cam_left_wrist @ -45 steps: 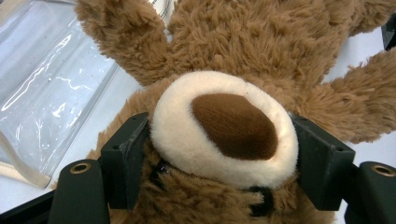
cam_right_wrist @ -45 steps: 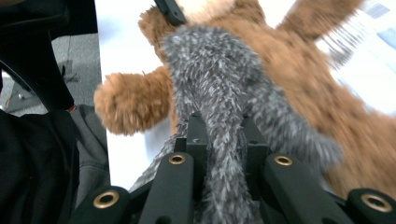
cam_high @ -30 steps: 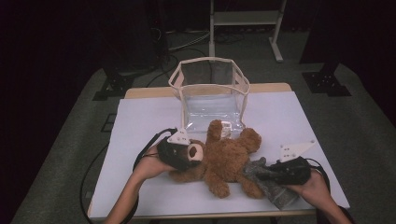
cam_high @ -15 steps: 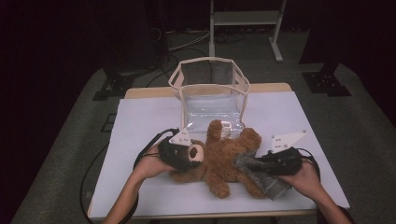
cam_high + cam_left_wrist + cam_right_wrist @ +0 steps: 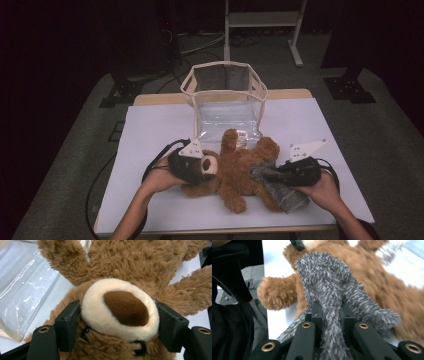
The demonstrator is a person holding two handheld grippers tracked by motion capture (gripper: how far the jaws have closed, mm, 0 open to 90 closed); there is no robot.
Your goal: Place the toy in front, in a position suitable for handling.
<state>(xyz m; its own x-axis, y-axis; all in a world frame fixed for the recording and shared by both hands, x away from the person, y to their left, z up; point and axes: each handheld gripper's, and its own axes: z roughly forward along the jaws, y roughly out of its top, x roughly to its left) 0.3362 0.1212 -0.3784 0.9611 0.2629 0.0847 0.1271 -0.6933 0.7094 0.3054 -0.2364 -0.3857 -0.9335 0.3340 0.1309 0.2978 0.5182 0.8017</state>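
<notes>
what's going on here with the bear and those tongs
A person at a white table works a pair of tongs in each hand. The left tongs are clamped on the muzzle of a brown teddy bear lying on its back. The right tongs pinch a fuzzy grey cloth, draped over the bear's lower body. A clear plastic bag with cream trim stands open just behind the bear.

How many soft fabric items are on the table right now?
2. The teddy bear lies in front of the clear bag, its muzzle between the left gripper fingers; a grey fuzzy cloth is pinched by the right gripper.
</notes>
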